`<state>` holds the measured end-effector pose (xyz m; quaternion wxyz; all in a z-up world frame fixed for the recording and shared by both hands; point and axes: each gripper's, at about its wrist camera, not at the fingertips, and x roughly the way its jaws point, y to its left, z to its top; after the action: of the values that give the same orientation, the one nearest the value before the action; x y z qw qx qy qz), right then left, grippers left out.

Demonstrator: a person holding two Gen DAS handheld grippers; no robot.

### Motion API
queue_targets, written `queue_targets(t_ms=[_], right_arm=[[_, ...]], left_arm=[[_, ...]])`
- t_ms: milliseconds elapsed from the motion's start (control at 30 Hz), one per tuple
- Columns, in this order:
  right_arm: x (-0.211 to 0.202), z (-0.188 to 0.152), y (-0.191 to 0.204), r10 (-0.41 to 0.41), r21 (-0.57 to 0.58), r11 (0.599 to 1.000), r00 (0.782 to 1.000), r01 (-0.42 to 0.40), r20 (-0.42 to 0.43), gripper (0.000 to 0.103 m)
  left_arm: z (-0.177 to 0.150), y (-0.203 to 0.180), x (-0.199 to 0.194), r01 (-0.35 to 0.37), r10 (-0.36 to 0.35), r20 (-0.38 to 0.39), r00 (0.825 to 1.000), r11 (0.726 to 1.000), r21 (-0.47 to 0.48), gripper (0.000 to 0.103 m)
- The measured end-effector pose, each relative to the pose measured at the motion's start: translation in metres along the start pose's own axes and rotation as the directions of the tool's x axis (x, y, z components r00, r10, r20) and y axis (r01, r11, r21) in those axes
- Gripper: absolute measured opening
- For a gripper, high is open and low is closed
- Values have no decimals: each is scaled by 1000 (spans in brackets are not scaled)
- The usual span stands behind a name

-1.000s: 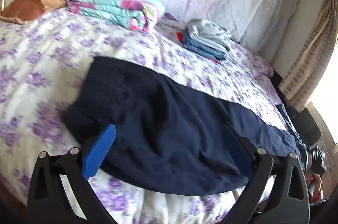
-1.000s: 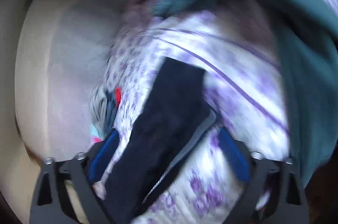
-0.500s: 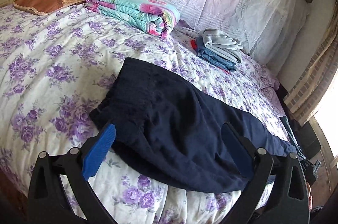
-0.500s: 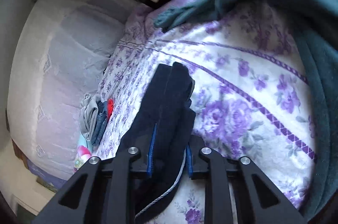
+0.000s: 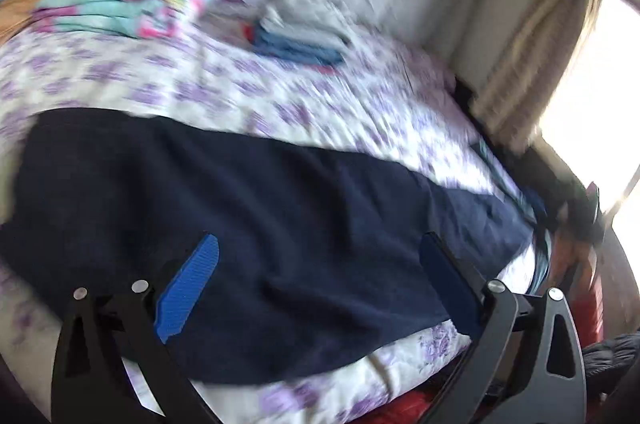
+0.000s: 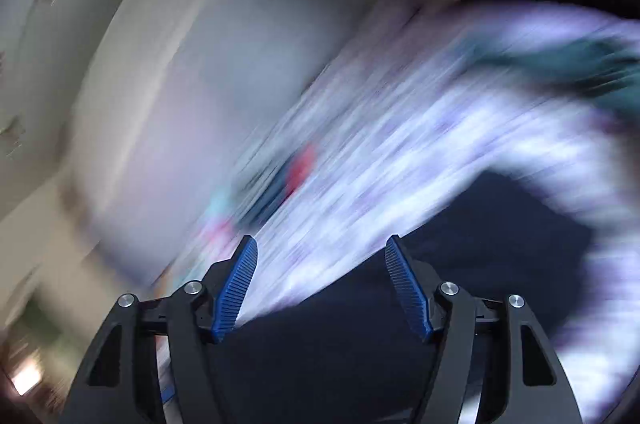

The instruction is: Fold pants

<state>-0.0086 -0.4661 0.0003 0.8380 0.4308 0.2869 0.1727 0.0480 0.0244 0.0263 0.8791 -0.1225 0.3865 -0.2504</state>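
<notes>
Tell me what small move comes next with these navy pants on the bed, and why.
Probably lower the left gripper onto the near edge of the navy pants and pinch it: its jaws stand wide with nothing gripped, and the pants lie long and flat across the floral bedspread.

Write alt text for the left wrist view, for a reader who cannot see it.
Dark navy pants lie spread across a bed with a purple floral bedspread, seen between the wide-open blue-padded fingers of the left gripper. Beyond them, blurred, sit a folded turquoise-and-pink blanket and a small stack of folded clothes.
</notes>
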Motion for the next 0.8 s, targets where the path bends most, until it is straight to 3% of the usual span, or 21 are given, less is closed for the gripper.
queue_targets(t_ms=[33,100,200,267,367,467,633,767,800], right_arm=[[35,6,5,67,17,998,991,-65,-118,68],[91,13,17,96,10,995,955,-98,-280,69],[170,14,43,-7,-146,987,880,-71,-475,73],[214,8,57,-49,-212,972,803,-97,-594,74],[251,-3,66,-53,-208,967,684,-146,-728,76],[251,-6,61,34,-112,974,613,-198,-789,78],[214,-24,65,127,-47,957,562,-285,-817,86],[216,-47,77,-13,-197,947,583,-252,-812,91],[217,-53,81,-39,-226,940,580,-254,-814,95]], left_arm=[[-1,-10,14,-11,12,-30,999,999,31,98],[-6,-23,34,-34,41,-85,996,996,82,98],[-23,-27,57,-51,73,-174,982,991,125,98],[-32,-24,59,-53,79,-169,982,987,155,98],[-37,-24,55,-46,74,-154,985,983,176,98],[-34,-20,55,-22,48,-157,986,987,161,98],[-30,-9,55,33,-13,-153,988,990,135,98],[-29,-9,58,31,-10,-150,989,990,138,99],[-30,-9,57,30,-9,-149,989,990,140,99]])
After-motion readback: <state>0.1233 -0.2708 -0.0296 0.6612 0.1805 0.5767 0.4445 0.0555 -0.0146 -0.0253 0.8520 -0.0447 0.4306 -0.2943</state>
